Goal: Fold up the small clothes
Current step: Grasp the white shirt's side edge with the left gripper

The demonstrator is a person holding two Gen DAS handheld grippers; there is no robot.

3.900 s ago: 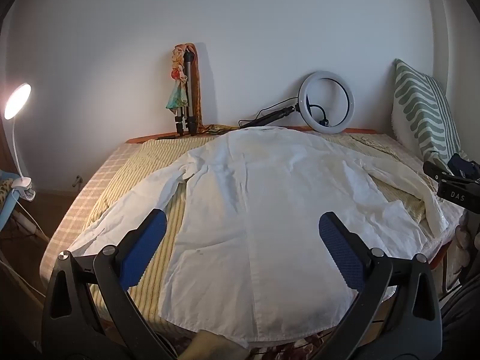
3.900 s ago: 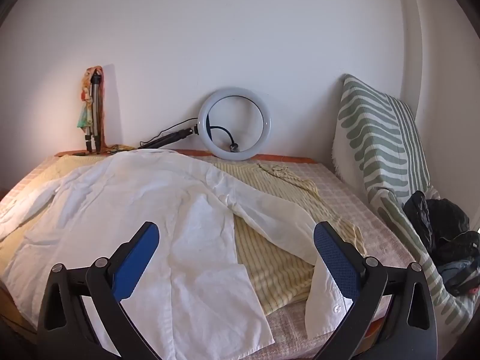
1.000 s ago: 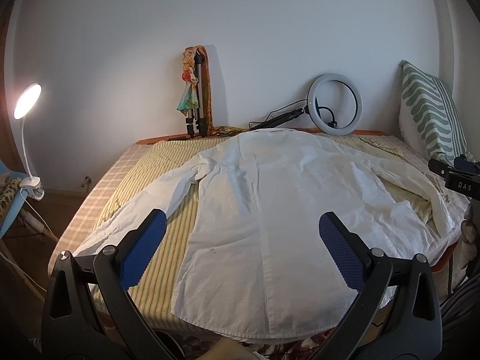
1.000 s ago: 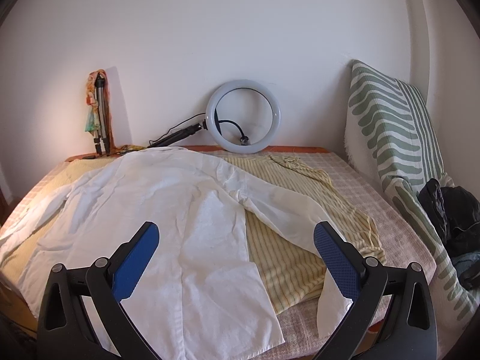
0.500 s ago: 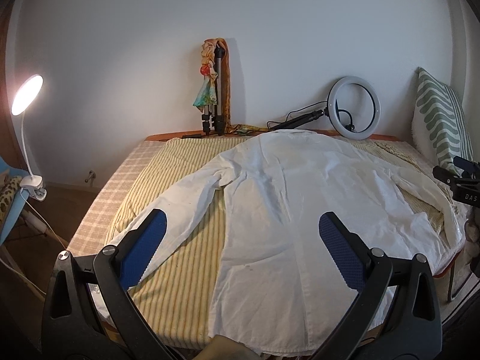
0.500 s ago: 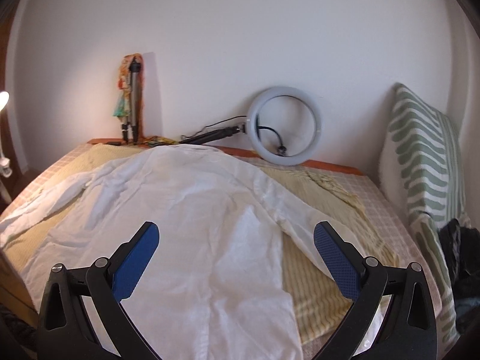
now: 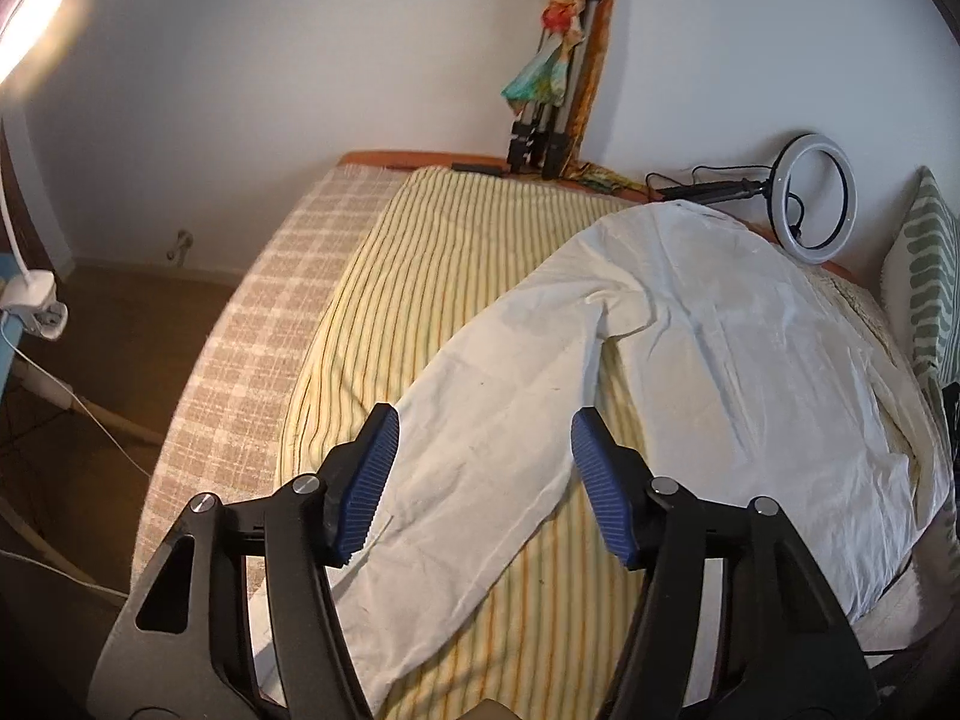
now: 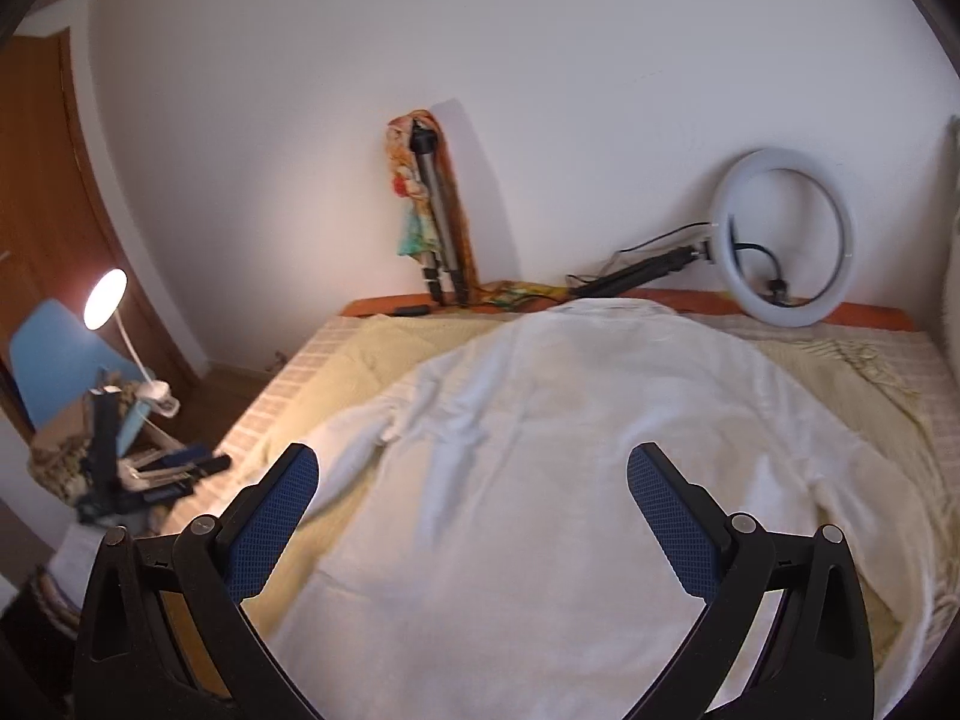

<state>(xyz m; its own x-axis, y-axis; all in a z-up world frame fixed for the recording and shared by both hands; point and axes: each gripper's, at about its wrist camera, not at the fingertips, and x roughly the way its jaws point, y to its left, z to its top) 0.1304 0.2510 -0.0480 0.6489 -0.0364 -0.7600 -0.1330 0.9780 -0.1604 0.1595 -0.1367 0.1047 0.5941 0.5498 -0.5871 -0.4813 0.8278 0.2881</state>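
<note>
Jaws of the left gripper [image 7: 483, 474] have just been closing and stand part-open over the sleeve [image 7: 474, 468] of the white shirt [image 7: 738, 360], gripping nothing. The right gripper [image 8: 474, 516] hangs wide open and empty above the shirt's back. The shirt lies spread on a yellow striped cloth [image 7: 420, 276] covering the bed [image 7: 240, 372].

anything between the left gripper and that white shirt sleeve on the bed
Nothing visible. The left gripper hangs right over the white shirt's sleeve, jaws just closing but apart, with only open air between. The sleeve lies flat on the striped sheet.
</note>
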